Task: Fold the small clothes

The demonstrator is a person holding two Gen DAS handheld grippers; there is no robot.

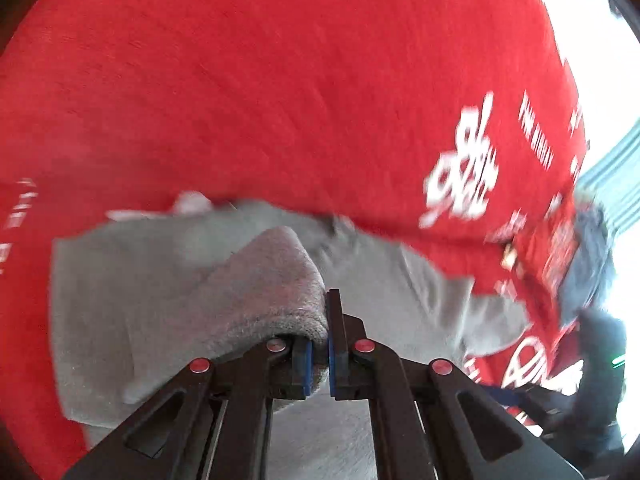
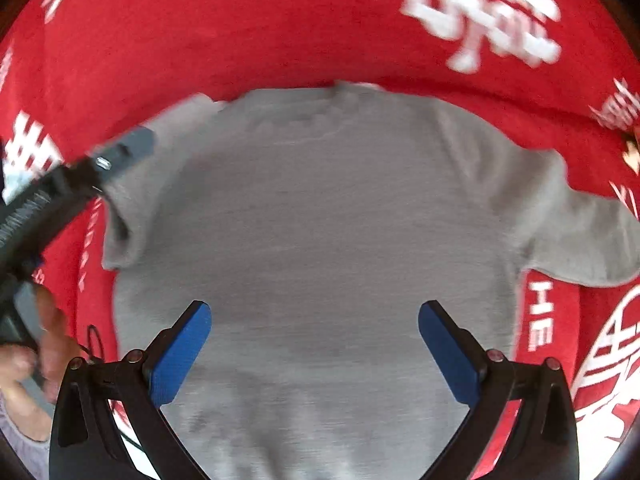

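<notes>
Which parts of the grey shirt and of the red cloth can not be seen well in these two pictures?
- Left wrist view: the left gripper pinches a fold of the grey shirt; that raised fold hides the shirt behind it.
- Left wrist view: the white print on the red cloth is smeared by motion blur, so it is unreadable.
- Right wrist view: the shirt's hem is cut off by the bottom edge, between the fingers of the open right gripper.

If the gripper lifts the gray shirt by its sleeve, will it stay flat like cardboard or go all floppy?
Probably floppy: the gray shirt already bunches into a soft roll where the left gripper pinches its sleeve. It looks like light knit fabric, so the rest would likely droop and drag over the red cloth. It likely won't slip, since the pads are shut tight on it.
</notes>
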